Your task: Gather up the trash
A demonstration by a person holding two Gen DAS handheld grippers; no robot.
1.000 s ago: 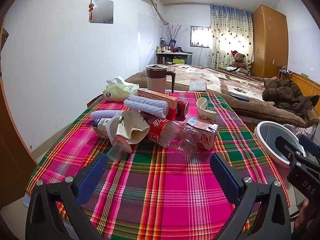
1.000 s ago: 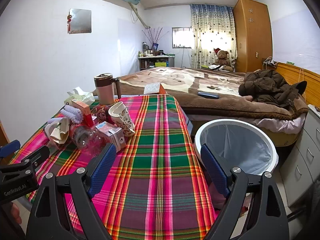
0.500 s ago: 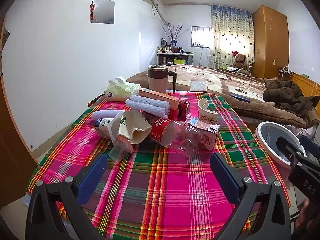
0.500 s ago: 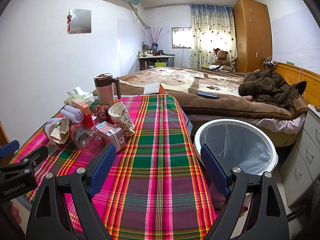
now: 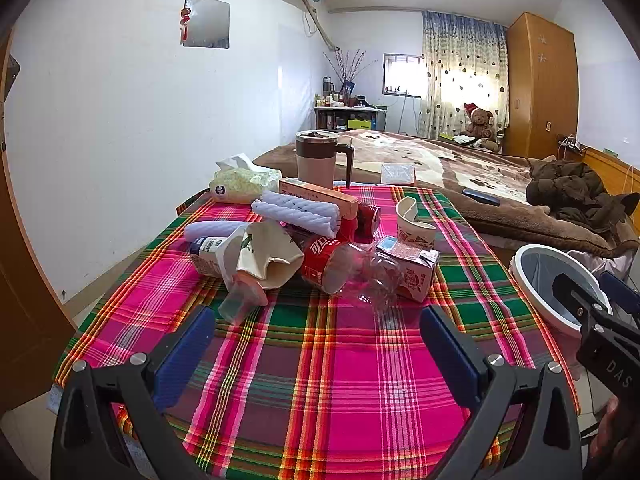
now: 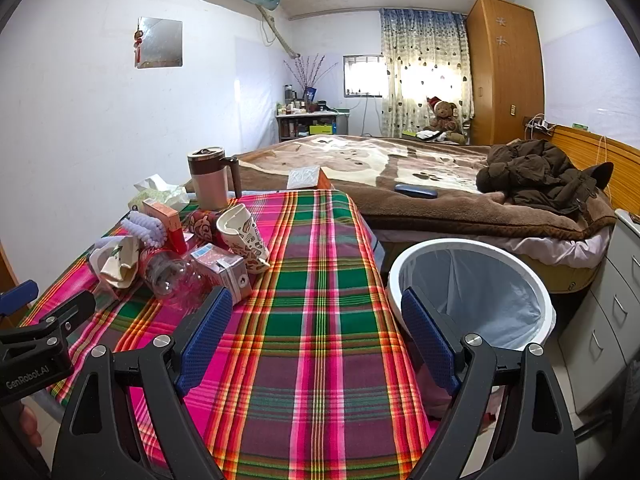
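Note:
A heap of trash lies on the plaid tablecloth [image 5: 320, 380]: a clear cola bottle [image 5: 344, 268] with a red label, a small drink carton [image 5: 416, 264], a crushed paper cup [image 5: 412, 220], a beige crumpled cup [image 5: 268, 256] and a clear plastic cup [image 5: 240, 304]. My left gripper [image 5: 316, 344] is open and empty, just short of the heap. My right gripper [image 6: 316, 328] is open and empty over the table's right side, with the bottle [image 6: 172, 276] and carton [image 6: 224, 268] at its left. A white trash bin [image 6: 472, 284] with a liner stands right of the table.
A lidded mug [image 5: 320, 158], a tissue pack [image 5: 244, 180], an orange box [image 5: 320, 196] and rolled lilac towels [image 5: 296, 212] sit behind the heap. A bed [image 6: 440, 188] with a brown blanket adjoins the table's far end. White drawers [image 6: 612, 300] stand at far right.
Both grippers have barely moved; the left view has crept slightly closer to the heap. Nothing was taken hold of or let go.

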